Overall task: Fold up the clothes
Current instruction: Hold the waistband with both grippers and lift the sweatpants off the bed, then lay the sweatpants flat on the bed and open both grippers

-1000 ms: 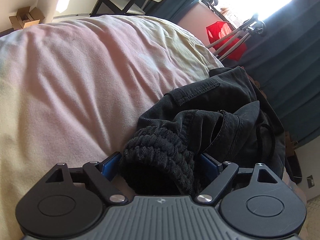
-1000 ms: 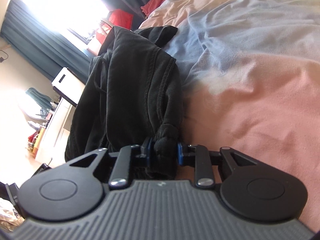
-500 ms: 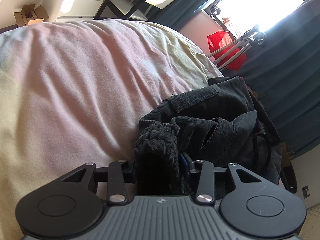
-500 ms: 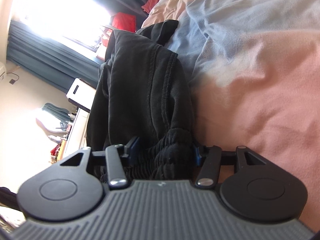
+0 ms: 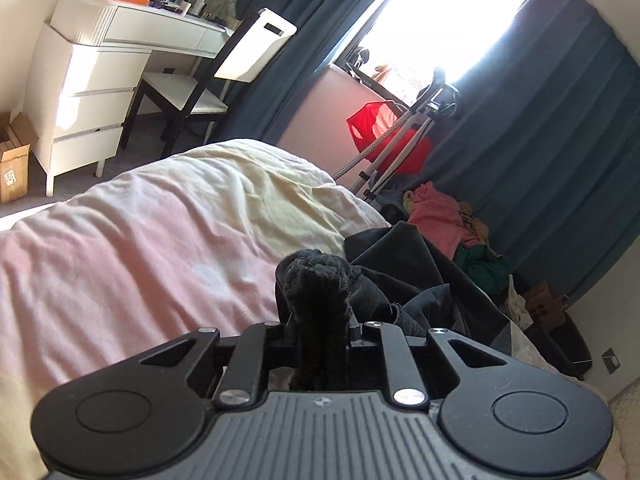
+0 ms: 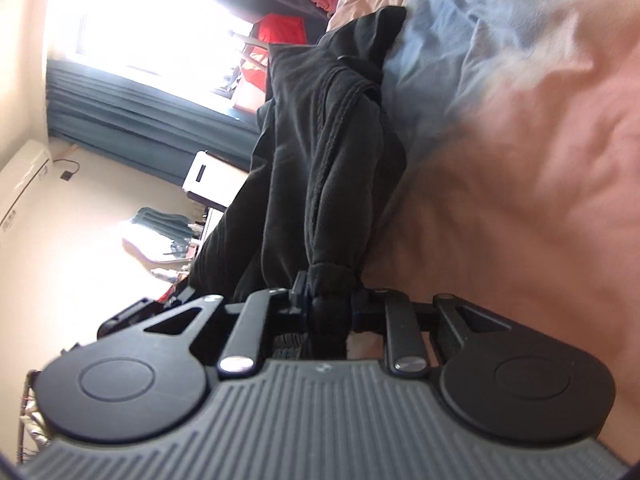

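We have both ends gripped: left gripper [image 5: 320,330] closing on the black garment's [image 6: 320,152] ribbed cuff [image 5: 316,280], right gripper [image 6: 329,300] closing on bunched fabric. The garment lies crumpled on the bedspread [image 5: 140,240]; no fold made.

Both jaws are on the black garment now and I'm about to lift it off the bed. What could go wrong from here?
1. The left gripper is closing on a thick ribbed bunch of the black garment, not a flat edge; it may slip or lift twisted.
2. The right gripper is also closing on a gathered wad, so the black garment may not spread out.
3. It lies near the bed edge, above the clothes pile; loose fabric could slide off.
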Demonstrator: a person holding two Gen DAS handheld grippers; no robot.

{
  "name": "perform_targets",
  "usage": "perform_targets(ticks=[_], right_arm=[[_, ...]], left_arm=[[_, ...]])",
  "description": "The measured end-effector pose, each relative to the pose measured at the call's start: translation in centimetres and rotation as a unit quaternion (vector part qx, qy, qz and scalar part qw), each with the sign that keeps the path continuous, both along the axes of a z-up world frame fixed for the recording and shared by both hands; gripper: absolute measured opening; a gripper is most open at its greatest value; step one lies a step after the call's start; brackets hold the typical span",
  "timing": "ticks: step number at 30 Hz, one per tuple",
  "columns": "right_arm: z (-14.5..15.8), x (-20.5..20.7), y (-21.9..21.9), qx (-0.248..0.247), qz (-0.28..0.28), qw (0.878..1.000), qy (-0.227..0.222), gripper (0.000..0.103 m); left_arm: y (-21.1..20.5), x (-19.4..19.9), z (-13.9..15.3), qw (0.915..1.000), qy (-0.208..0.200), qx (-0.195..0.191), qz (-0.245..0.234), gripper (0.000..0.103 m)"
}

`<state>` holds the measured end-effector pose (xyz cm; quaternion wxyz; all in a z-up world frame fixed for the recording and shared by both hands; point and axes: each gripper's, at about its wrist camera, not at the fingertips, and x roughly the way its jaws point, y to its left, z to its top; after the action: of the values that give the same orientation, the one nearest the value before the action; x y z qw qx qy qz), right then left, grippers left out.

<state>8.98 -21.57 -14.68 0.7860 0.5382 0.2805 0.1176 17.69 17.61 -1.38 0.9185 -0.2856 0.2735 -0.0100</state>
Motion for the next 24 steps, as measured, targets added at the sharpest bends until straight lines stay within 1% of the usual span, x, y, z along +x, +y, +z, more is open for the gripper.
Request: perform_targets(ticks=[2,4,7,9,10,11,12,13,14,15,17,19,21,22,24], right_arm=[[0.1,0.2,2.5,0.037,0.013,0.999,-0.008,0.021],[0.1,0.9,5.8,0.072,0.032,0.997,-0.014,0.021],[0.5,3.0,11.7,0.092,0.082,0.992,-0.020,0.021],[0.5,4.9,16.0,0.112,0.124,0.986,-0.024,0.021],[0.6,5.6,17.9,0.113,0.139,0.983,-0.028,0.021],[0.7,6.3,19.9,0.115,0.153,0.981,-0.031,0.021],[0.5,7.0,21.6,0.115,0.164,0.979,-0.032,0.021],[0.2,7.8,23.1,0.114,0.171,0.978,-0.028,0.021],[-0.3,8.6,24.5,0.114,0.177,0.977,-0.020,0.021],[-0.8,9.1,25.6,0.110,0.183,0.977,-0.015,0.021],[-1.8,10.0,27.8,0.100,0.194,0.976,-0.003,0.021],[-2.9,10.5,29.1,0.078,0.205,0.975,0.013,0.021],[-4.5,10.8,29.8,0.070,0.216,0.973,0.038,0.021],[-4.9,11.1,29.7,0.074,0.221,0.971,0.045,0.021],[-5.2,11.5,29.4,0.085,0.230,0.968,0.047,0.021]], left_arm=[[1.7,2.0,2.8,0.9998,-0.007,0.018,-0.005,0.017],[4.1,3.7,5.0,0.9996,-0.010,0.025,-0.002,0.017],[8.5,6.2,7.9,0.9994,-0.010,0.030,0.014,0.017],[11.1,7.9,9.1,0.9983,-0.008,0.049,0.031,0.017],[12.4,8.8,9.7,0.9975,-0.006,0.058,0.040,0.017],[13.8,9.8,9.9,0.9960,-0.003,0.073,0.051,0.017],[15.3,10.9,9.8,0.9929,0.004,0.100,0.064,0.017],[16.6,11.9,9.4,0.9895,0.014,0.124,0.074,0.017],[17.5,12.8,8.7,0.9866,0.025,0.138,0.083,0.017],[19.0,14.2,7.3,0.9829,0.043,0.152,0.094,0.018],[20.7,15.9,4.2,0.9775,0.075,0.169,0.101,0.018],[21.9,17.1,1.3,0.9719,0.101,0.185,0.104,0.018],[22.5,17.2,-0.5,0.9718,0.102,0.180,0.114,0.018],[22.8,17.2,-1.2,0.9723,0.101,0.174,0.119,0.018],[22.9,17.1,-1.6,0.9720,0.097,0.179,0.117,0.019]])
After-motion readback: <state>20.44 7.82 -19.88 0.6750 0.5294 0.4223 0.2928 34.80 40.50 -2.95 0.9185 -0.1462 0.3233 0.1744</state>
